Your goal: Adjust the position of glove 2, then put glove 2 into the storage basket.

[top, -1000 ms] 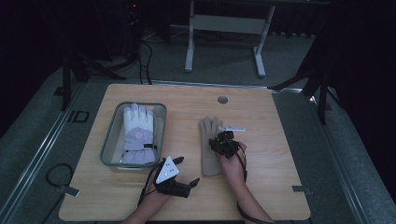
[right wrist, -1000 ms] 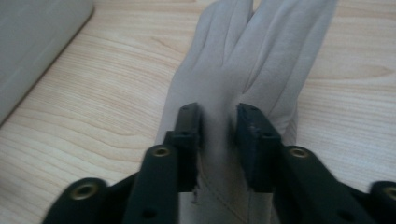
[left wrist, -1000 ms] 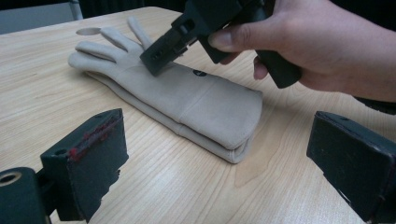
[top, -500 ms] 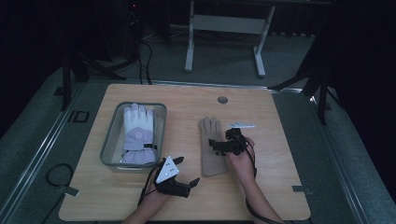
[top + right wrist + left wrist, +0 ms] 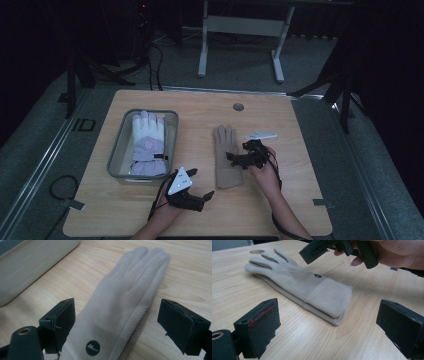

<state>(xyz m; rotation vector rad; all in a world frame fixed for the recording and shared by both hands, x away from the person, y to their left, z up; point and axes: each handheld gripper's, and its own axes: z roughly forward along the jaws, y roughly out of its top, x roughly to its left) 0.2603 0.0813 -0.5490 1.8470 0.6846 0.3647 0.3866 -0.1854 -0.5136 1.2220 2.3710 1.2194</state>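
Right gripper (image 5: 235, 159), jaws just opened wide, hovers over the flat beige suede glove (image 5: 227, 156), gripping nothing. Left gripper (image 5: 209, 195) stands wide open, empty. Glove's fingertips point toward the wooden table's (image 5: 300, 125) far edge, long axis running near-to-far.

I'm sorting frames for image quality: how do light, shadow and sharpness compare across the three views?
High view: dim, dark surroundings, the table evenly lit, no glare. Left gripper view: bright, the beige glove sharp with a soft shadow at its cuff. Right gripper view: bright, the glove sharp, the tray at top left smeared and soft.
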